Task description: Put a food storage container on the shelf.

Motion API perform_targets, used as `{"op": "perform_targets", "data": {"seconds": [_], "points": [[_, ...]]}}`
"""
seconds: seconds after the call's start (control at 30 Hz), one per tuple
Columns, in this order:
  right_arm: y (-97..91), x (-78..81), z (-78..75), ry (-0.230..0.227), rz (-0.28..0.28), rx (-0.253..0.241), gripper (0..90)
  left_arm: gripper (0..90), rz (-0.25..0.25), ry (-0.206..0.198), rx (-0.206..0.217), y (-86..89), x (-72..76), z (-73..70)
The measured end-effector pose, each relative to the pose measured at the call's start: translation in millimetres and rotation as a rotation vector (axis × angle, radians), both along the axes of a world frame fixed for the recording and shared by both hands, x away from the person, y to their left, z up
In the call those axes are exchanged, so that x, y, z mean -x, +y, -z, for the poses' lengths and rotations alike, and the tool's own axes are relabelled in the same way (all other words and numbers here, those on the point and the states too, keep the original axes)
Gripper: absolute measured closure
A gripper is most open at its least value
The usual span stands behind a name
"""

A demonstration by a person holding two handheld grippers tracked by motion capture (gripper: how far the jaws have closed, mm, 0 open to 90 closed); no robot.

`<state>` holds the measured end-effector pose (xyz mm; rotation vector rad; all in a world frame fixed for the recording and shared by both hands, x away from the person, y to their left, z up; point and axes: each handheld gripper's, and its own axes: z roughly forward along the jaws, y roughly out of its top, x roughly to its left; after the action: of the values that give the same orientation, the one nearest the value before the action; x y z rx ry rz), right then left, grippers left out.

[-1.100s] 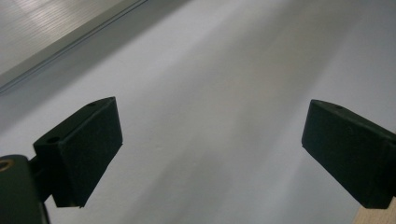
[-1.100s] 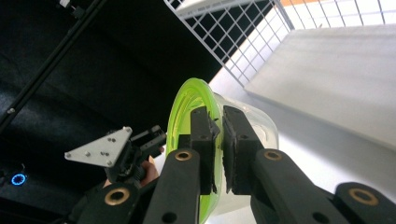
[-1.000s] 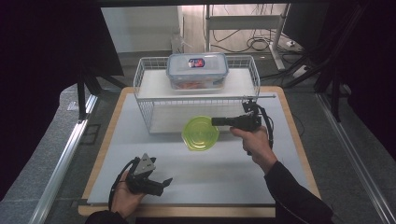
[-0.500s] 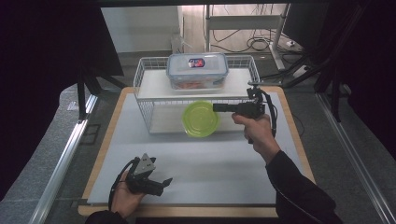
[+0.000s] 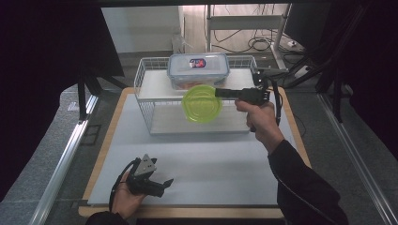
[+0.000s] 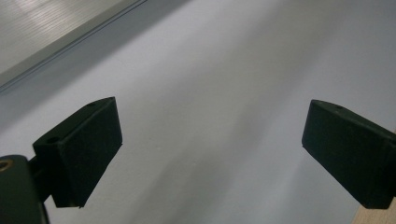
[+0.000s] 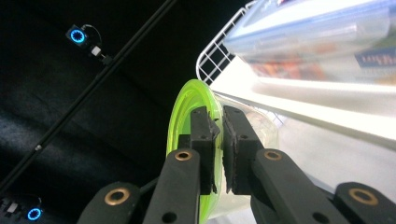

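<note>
High view: green-lidded tub [image 5: 202, 104] clamped in right gripper [image 5: 219, 93].

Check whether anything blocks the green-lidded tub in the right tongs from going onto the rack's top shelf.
The clear lidded box sits mid-shelf on the wire rack, directly behind the green-lidded tub held by the right tongs. Bare shelf shows either side of the box; whether the tub fits there I cannot tell.
</note>
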<state>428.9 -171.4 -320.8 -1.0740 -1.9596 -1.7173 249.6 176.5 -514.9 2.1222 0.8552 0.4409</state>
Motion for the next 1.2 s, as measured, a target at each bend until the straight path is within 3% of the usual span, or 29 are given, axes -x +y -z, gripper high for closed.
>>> {"op": "perform_targets", "data": {"seconds": [0.43,0.77,1.0,1.2], "points": [[4.9,-13.3,-38.2,-0.02,0.033,-0.029,83.9,4.8,0.002,0.001,0.001,0.5,0.3,-0.7],[10.2,-33.7,-65.7,-0.05,0.111,-0.034,83.8,4.5,-0.001,0.001,0.011,1.5,0.4,-1.2],[19.0,-50.5,-75.2,-0.06,0.174,-0.045,83.8,4.5,0.006,0.005,0.014,1.4,0.4,-1.0],[29.8,-68.3,-74.1,-0.045,0.219,-0.036,83.8,4.5,0.011,0.005,0.017,0.9,0.4,-0.8]]}}
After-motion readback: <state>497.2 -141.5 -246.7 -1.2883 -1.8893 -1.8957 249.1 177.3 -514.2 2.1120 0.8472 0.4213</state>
